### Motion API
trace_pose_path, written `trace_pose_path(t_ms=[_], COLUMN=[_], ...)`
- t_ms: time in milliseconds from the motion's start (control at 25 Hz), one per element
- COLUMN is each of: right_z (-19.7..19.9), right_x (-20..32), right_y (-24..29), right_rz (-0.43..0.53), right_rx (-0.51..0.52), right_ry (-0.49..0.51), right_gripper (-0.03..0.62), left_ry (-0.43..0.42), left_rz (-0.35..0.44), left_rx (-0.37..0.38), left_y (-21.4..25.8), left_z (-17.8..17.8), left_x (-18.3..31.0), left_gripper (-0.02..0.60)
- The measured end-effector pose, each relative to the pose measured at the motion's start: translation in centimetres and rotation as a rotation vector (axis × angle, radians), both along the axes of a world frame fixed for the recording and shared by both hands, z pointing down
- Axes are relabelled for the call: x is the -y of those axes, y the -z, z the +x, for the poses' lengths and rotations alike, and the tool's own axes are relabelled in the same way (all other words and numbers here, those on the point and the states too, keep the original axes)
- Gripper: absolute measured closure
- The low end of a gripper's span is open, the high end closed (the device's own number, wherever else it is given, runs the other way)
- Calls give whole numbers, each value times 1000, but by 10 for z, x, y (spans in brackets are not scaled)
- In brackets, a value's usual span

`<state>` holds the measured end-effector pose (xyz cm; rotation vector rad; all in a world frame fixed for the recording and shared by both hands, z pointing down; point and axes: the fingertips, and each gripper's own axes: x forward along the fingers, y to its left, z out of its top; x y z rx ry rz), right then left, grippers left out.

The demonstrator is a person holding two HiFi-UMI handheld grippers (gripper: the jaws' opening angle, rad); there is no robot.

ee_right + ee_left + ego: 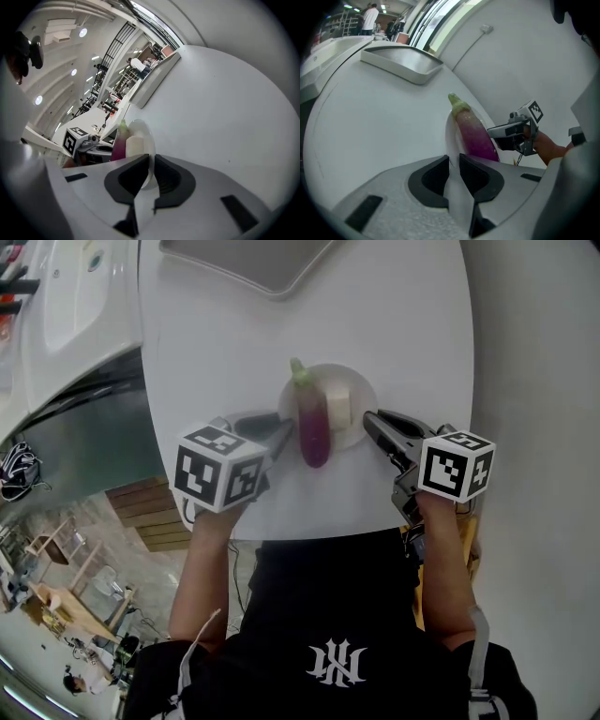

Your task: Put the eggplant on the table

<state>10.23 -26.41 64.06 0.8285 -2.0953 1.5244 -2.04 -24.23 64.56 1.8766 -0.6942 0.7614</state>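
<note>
A purple eggplant (314,423) with a green stem lies on a small white plate (362,390) on the white table (216,343), next to a pale block (338,409). My left gripper (284,435) sits just left of the plate, its jaws a narrow gap apart with nothing between them; past its fingertips (453,161) I see the plate's rim (451,136) and the eggplant (476,136). My right gripper (368,417) is shut and empty at the plate's right edge. Its own view (151,161) shows the plate (140,126), the block (135,145) and the eggplant (119,143) behind.
A grey tray (253,263) rests at the table's far end. A white appliance (66,306) stands off the table's left side. The table's near edge runs just below both grippers, against the person's body.
</note>
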Motion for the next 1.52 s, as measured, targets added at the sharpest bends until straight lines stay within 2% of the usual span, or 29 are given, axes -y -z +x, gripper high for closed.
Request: trace_pose_path(t_ms=[160, 320, 840, 960, 1120, 1240, 1360, 1400, 1440, 1520], right_z=[0, -4, -5, -7, -9, -18, -28, -34, -41, -56], right_x=[3, 7, 12, 11, 10, 0, -45, -60, -72, -96], right_y=[-2, -3, -2, -2, -6, 4, 37, 51, 69, 118], right_rz=[6, 60, 418, 501, 609, 709, 776, 787, 808, 882], right_rx=[-26, -89, -494, -553, -627, -590, -479, -429, -372, -244], right_ry=[3, 38, 342, 390, 437, 420, 372, 356, 340, 298], right_gripper=[568, 558, 488, 488, 488, 496, 470, 470, 470, 496], left_ry=[-30, -45, -112, -102, -92, -54, -31, -35, -48, -105], left_rz=[5, 22, 76, 131, 290, 391, 508, 554, 606, 708], left_rx=[31, 57, 177, 197, 221, 208, 182, 158, 124, 26], left_y=[0, 0, 0, -1, -2, 7, 30, 42, 59, 101], left_z=[0, -3, 2, 2, 1, -9, -17, -20, -20, -15], left_x=[4, 7, 6, 6, -1, -21, -58, -69, -76, -93], left_gripper=[517, 509, 480, 476, 468, 469, 476, 501, 561, 574])
